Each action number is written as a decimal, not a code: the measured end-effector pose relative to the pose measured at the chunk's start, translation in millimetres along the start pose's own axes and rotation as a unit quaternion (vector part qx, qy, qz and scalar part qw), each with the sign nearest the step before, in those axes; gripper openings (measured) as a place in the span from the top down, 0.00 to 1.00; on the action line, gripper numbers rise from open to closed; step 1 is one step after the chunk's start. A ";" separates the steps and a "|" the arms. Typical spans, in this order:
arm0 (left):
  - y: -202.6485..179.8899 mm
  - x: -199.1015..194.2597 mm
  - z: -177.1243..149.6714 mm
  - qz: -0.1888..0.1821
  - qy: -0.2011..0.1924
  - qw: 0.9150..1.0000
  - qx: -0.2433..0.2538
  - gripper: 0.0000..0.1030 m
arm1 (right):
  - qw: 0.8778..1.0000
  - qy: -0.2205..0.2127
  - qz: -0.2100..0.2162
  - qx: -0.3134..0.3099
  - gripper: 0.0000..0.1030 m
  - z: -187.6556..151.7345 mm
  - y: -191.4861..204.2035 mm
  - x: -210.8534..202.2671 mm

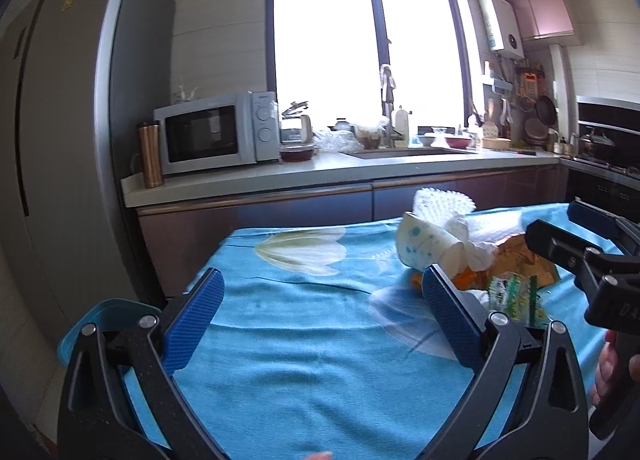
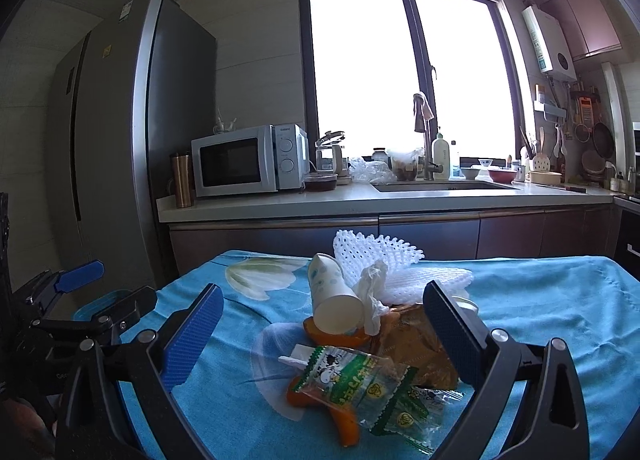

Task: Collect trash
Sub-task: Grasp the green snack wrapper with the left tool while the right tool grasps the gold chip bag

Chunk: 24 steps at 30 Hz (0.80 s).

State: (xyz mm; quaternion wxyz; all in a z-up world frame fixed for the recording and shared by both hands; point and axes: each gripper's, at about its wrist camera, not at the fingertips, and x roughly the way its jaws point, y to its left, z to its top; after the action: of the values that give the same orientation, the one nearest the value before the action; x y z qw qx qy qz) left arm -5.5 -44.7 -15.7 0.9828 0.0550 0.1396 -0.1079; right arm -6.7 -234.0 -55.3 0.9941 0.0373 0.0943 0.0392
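A pile of trash lies on the blue tablecloth (image 2: 540,300): a tipped paper cup (image 2: 332,296), a crumpled tissue (image 2: 372,292), white foam fruit netting (image 2: 384,260), orange peel (image 2: 340,416), a green snack wrapper (image 2: 360,380) and a brown paper bag (image 2: 416,344). My right gripper (image 2: 320,334) is open, its fingers straddling the pile from the near side. My left gripper (image 1: 320,310) is open over bare cloth, left of the paper cup (image 1: 424,240) and the green snack wrapper (image 1: 512,292). The right gripper (image 1: 576,236) shows at the right edge of the left wrist view.
A blue bin (image 1: 96,324) sits low off the table's left edge. Beyond the table runs a kitchen counter (image 2: 360,200) with a microwave (image 2: 248,160), a sink (image 2: 444,185) and dishes. A tall fridge (image 2: 120,120) stands at left.
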 end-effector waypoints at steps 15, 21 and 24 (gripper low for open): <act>-65.6 64.6 -16.5 -0.195 0.130 0.972 0.019 0.23 | 0.987 0.117 0.000 0.106 0.30 -30.6 -80.6 35.0; -86.7 82.3 -16.9 -0.252 0.168 0.953 0.024 0.40 | 0.983 0.133 0.023 0.123 0.45 -29.0 -94.7 45.6; -93.7 93.2 -16.7 -0.266 0.185 0.946 0.021 0.44 | 0.981 0.141 0.038 0.129 0.53 -27.6 -97.5 50.4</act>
State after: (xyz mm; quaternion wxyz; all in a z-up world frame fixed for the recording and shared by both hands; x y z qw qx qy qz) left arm 56.2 -151.7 -65.6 0.8740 0.0553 0.3261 -0.3561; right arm 44.4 -324.8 -99.6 0.9555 0.1629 0.2361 0.0689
